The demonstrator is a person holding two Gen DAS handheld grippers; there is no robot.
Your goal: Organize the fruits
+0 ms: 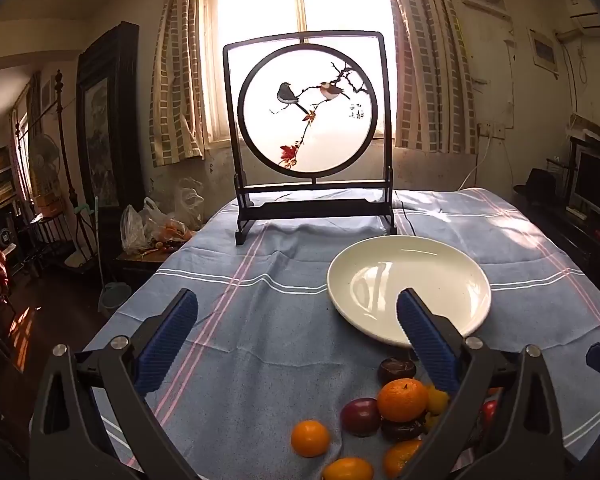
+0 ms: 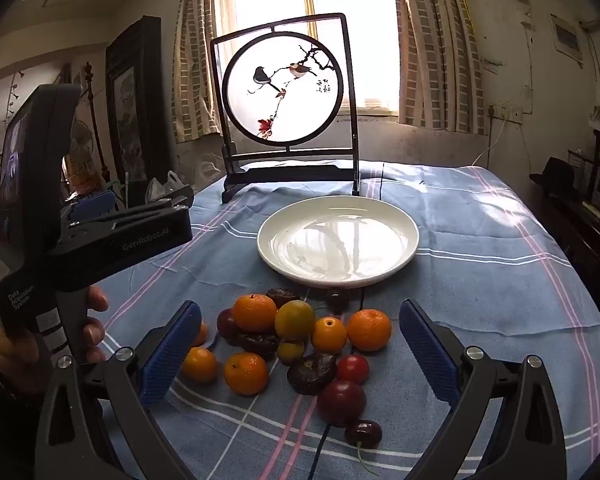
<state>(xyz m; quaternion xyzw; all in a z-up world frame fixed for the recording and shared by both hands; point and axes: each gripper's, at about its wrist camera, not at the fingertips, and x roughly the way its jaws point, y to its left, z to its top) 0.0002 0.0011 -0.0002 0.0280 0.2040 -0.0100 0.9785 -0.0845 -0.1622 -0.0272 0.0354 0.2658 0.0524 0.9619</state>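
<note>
A pile of fruit (image 2: 296, 340) lies on the blue striped cloth: several tangerines (image 2: 254, 313), a yellow-green plum (image 2: 295, 319), dark red plums (image 2: 341, 402), dark dried fruits (image 2: 312, 372) and a cherry (image 2: 363, 433). A white plate (image 2: 338, 240) stands bare just beyond the pile. My right gripper (image 2: 300, 356) is open and empty, hovering over the pile. My left gripper (image 1: 296, 344) is open and empty, left of the plate (image 1: 409, 288), with the fruit (image 1: 402, 400) at its lower right. The left tool's body (image 2: 112, 236) shows in the right wrist view.
A framed round bird painting (image 1: 310, 120) stands at the table's far edge, in front of the window. Plastic bags (image 1: 152, 224) sit on a low stand left of the table. A TV and shelf (image 1: 596, 188) are at the right.
</note>
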